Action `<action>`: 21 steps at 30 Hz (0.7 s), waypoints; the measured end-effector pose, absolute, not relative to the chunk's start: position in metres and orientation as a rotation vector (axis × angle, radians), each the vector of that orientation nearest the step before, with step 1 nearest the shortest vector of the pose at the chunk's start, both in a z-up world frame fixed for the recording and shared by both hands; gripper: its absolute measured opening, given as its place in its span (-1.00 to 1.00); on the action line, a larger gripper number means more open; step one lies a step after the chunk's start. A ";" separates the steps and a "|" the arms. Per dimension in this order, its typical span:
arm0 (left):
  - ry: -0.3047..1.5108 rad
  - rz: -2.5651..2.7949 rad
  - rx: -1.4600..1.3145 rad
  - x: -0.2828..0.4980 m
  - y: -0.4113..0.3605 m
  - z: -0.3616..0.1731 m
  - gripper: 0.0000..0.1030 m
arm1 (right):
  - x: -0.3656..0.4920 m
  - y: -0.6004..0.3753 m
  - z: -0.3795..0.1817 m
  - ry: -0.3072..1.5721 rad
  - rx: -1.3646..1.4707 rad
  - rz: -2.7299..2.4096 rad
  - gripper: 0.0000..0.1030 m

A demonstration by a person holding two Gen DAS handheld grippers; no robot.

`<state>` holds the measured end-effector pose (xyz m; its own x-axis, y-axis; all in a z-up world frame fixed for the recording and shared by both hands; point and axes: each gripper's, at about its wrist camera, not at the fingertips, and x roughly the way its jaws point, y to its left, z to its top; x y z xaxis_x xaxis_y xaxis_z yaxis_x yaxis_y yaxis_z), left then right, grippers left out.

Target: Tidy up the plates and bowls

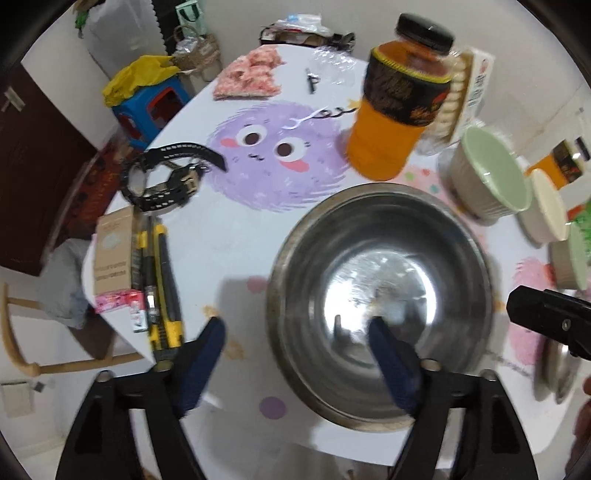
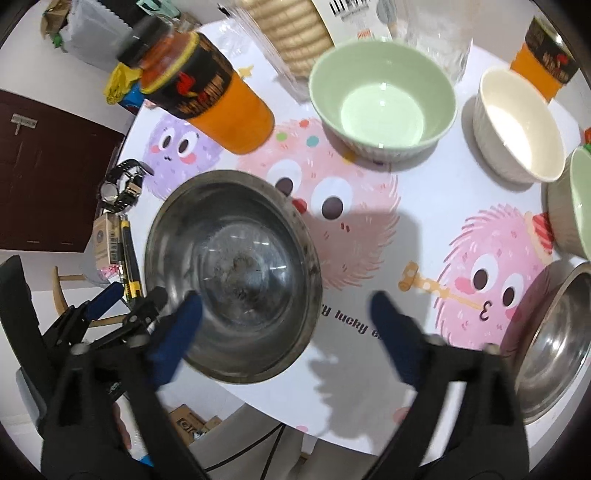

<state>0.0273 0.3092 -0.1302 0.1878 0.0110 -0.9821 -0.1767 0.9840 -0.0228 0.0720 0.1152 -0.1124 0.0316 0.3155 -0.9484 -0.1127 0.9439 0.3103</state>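
Observation:
A large steel bowl (image 1: 380, 295) (image 2: 232, 273) stands on the white cartoon-print table (image 1: 240, 251). My left gripper (image 1: 295, 332) is open, its right finger over the bowl's inside and its left finger outside the rim. My right gripper (image 2: 286, 308) is open, its left finger by the bowl's near rim, its right finger over bare table. A green bowl (image 2: 382, 99) (image 1: 491, 173), a cream bowl (image 2: 517, 127) (image 1: 546, 206) and another green bowl (image 2: 576, 199) stand behind. A second steel bowl (image 2: 554, 347) sits at the right edge.
An orange drink bottle (image 1: 395, 107) (image 2: 207, 92) stands behind the steel bowl. A black watch (image 1: 162, 177), a yellow utility knife (image 1: 164, 280) and a small carton (image 1: 112, 254) lie at the table's left edge. A biscuit pack (image 2: 291, 29) stands at the back.

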 end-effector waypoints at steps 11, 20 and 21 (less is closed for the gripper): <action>1.312 0.147 -0.100 0.020 0.298 -0.102 1.00 | 0.059 0.097 -0.091 1.460 0.199 0.292 0.99; 1.326 0.048 -0.029 0.021 0.261 -0.087 1.00 | 0.041 0.069 -0.083 1.436 0.285 0.236 0.99; 1.326 0.024 -0.014 0.023 0.251 -0.086 1.00 | 0.038 0.060 -0.081 1.430 0.301 0.220 0.99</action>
<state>0.0226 0.2514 -0.0858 0.2426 0.0098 -0.9701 -0.0254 0.9997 0.0037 0.0382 0.0600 -0.0807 0.1308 0.3269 -0.9360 0.0302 0.9423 0.3333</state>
